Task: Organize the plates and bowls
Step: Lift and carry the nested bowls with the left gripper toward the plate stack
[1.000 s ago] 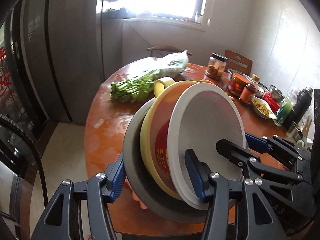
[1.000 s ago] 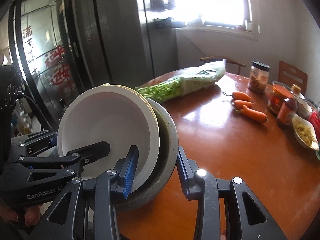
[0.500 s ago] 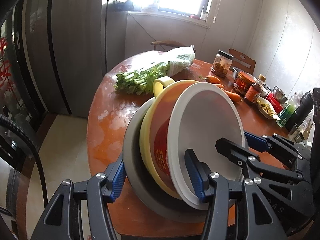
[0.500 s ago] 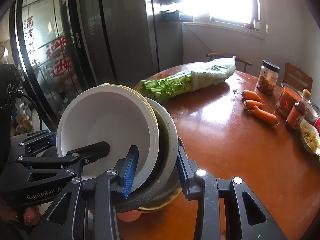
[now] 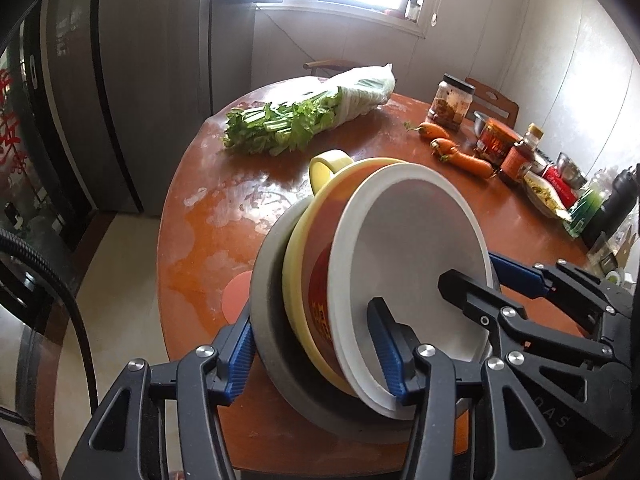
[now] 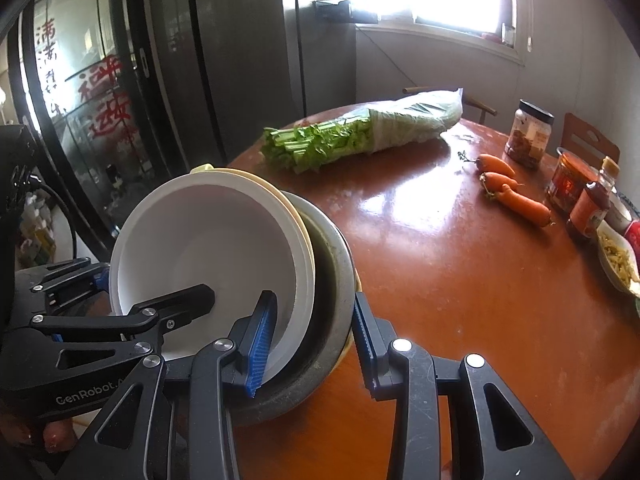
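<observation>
A nested stack of bowls is held tilted on edge above the front of the round table (image 5: 208,208): a white bowl (image 5: 416,248) innermost, a yellow bowl with red print (image 5: 316,280), and a grey metal bowl (image 5: 272,320) outermost. My left gripper (image 5: 316,348) is shut on the stack's rim from one side. My right gripper (image 6: 312,340) is shut on the rim from the other side, with the white bowl (image 6: 208,248) and grey bowl (image 6: 332,280) between its fingers. A pink disc (image 5: 236,296) lies on the table under the stack.
A bag of celery (image 5: 304,112) lies at the table's far side. Carrots (image 6: 516,196), a jar (image 6: 532,136), sauce bottles (image 6: 588,204) and a dish of food (image 6: 616,256) stand along the right. A fridge (image 6: 248,60) and glass door stand left; the table edge drops to the floor there.
Both grippers have lifted the bowl stack and drawn back from the table. More of the tabletop, the carrots and the pink disc now show beneath and beyond the stack.
</observation>
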`<state>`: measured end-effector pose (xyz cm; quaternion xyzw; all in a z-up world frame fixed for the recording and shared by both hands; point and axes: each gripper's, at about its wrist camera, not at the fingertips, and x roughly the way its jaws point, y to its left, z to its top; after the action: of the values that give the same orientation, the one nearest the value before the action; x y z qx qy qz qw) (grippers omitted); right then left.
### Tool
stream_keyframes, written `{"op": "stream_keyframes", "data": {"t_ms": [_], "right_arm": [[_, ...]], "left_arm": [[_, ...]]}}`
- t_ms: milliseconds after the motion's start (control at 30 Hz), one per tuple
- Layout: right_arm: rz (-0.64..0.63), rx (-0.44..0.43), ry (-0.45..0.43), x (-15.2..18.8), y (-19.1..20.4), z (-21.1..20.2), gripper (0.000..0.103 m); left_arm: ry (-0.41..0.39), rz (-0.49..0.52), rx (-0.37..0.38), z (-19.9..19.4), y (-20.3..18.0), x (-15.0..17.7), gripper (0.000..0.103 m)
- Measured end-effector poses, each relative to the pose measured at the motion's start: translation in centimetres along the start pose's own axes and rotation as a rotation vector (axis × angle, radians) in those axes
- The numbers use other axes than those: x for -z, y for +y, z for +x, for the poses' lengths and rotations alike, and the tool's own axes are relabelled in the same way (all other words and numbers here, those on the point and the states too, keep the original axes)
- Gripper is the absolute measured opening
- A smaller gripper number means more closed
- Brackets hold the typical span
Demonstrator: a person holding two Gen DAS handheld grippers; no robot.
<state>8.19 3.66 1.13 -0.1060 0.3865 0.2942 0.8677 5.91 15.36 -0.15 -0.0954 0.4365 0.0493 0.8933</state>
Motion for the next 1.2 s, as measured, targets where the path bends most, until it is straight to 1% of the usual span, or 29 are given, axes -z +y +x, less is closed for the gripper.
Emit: {"op": "stream_keyframes", "data": {"t_ms": [667,833,1067,1200], "right_arm": [[-0.014,0.016,-0.015,0.31,0.62,0.27,0.039],[-0.010,0.009,-0.016,0.22,0.51,0.07,0.042],[0.000,-0.006,-0.021,0.17,0.13,-0.25,0.043],[0.013,-0.017,-0.020,0.16,-0.21,-0.48,0.048]], "left_arm": [[0.000,-0.005,-0.010,0.42,0.54,0.02,0.053],[-0.003,0.000,-0.022,0.34,0.48,-0.15,0.054],[-0.006,-0.002,-0.024,0.17,0.62,-0.21,0.054],[-0.012,-0.002,-0.027,-0.10,0.61,-0.19,0.054]]}}
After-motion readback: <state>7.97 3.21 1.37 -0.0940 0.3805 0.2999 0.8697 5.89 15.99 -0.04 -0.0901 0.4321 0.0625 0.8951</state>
